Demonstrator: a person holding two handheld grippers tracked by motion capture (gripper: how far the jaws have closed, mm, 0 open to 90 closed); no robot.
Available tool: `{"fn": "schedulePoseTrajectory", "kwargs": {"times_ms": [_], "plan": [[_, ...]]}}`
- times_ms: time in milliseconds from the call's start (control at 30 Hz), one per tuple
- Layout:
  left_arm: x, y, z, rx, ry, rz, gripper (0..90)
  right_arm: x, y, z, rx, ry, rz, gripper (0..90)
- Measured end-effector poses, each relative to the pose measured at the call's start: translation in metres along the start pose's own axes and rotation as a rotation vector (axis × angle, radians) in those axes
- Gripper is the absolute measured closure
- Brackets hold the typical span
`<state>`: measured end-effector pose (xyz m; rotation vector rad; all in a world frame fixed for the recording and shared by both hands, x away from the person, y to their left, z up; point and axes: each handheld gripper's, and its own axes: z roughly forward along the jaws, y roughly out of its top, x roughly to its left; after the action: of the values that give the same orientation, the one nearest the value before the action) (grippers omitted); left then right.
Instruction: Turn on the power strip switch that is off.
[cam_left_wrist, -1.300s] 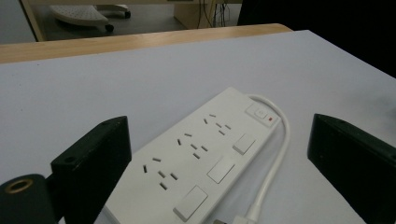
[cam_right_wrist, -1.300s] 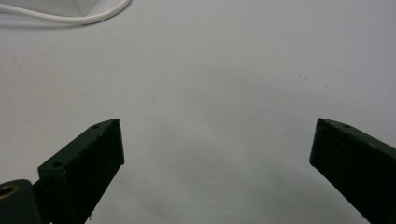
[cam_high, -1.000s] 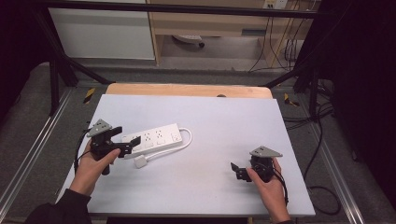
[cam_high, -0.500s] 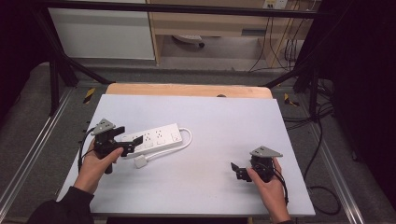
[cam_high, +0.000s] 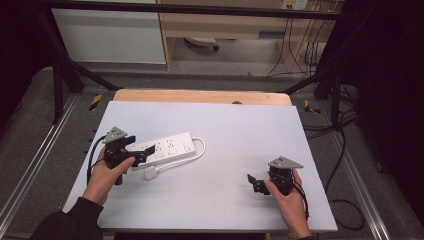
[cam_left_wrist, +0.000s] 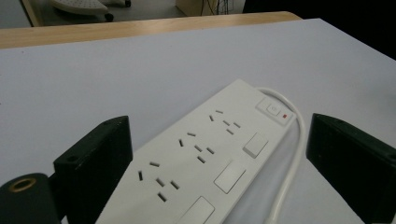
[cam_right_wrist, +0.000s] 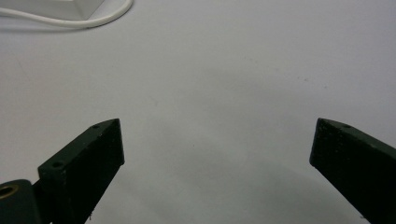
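A white power strip lies flat on the left half of the pale table, its white cable looping round its right end to a plug in front of it. My left gripper is open, its jaws straddling the strip's near end without closing on it. The sockets, switches and a small red light show in the left gripper view. My right gripper is open over bare table at the front right, nothing between its jaws; the cable shows far ahead of it.
A wooden strip edges the table's far side. Metal rails run along both sides on the floor, and black cables trail off to the right. A white cabinet and wooden shelf stand beyond.
My left gripper has edged slightly right and forward over the power strip's near end. The right gripper has not moved.
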<state>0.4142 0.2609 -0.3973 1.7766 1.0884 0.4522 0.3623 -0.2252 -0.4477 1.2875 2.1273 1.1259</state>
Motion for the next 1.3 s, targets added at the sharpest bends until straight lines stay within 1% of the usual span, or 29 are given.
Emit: {"fn": "schedulePoseTrajectory", "kwargs": {"times_ms": [167, 367, 433, 600, 633, 667, 867, 1033, 1100, 1167, 1233, 1267, 1300], "plan": [[0.0, -0.001, 0.004, 0.011, 0.01, -0.002, 7.4, 0.0, 0.0, 0.0, 0.001, 0.0, -0.001, 3.4], [0.0, -0.001, 0.009, 0.018, 0.012, -0.004, 7.6, 0.0, 0.0, 0.0, 0.0, 0.0, -0.002, 3.4], [0.0, -0.002, 0.011, 0.023, 0.012, -0.006, 7.7, 0.0, 0.0, -0.001, -0.002, 0.002, 0.01, 3.4], [0.0, -0.003, 0.015, 0.033, 0.015, -0.008, 8.1, 0.0, 0.0, 0.0, 0.001, 0.001, 0.001, 3.4], [0.0, -0.003, 0.016, 0.036, 0.015, -0.007, 8.2, 0.0, 0.0, -0.001, -0.002, 0.003, 0.011, 3.4], [0.0, -0.003, 0.017, 0.038, 0.016, -0.007, 8.3, 0.0, 0.0, -0.001, -0.005, -0.001, 0.004, 3.4], [-0.002, -0.004, 0.023, 0.056, 0.018, -0.002, 9.6, -0.001, 0.0, -0.002, -0.007, -0.003, 0.005, 3.4], [-0.005, -0.005, 0.027, 0.067, 0.016, 0.009, 12.2, -0.001, 0.0, -0.002, -0.007, -0.002, 0.006, 3.4], [-0.006, -0.006, 0.028, 0.073, 0.014, 0.016, 15.3, -0.001, 0.0, -0.002, -0.008, -0.001, 0.008, 3.4], [-0.007, -0.006, 0.029, 0.077, 0.015, 0.02, 16.1, -0.001, 0.0, -0.002, -0.007, 0.0, 0.009, 3.4], [-0.008, -0.006, 0.031, 0.08, 0.013, 0.024, 20.2, -0.001, 0.0, -0.002, -0.008, 0.0, 0.009, 3.4], [-0.008, -0.007, 0.031, 0.082, 0.013, 0.028, 20.2, -0.001, 0.0, -0.002, -0.008, 0.0, 0.009, 3.4], [-0.008, -0.007, 0.032, 0.084, 0.014, 0.031, 23.4, -0.001, 0.0, -0.002, -0.008, 0.0, 0.009, 3.4]]}}
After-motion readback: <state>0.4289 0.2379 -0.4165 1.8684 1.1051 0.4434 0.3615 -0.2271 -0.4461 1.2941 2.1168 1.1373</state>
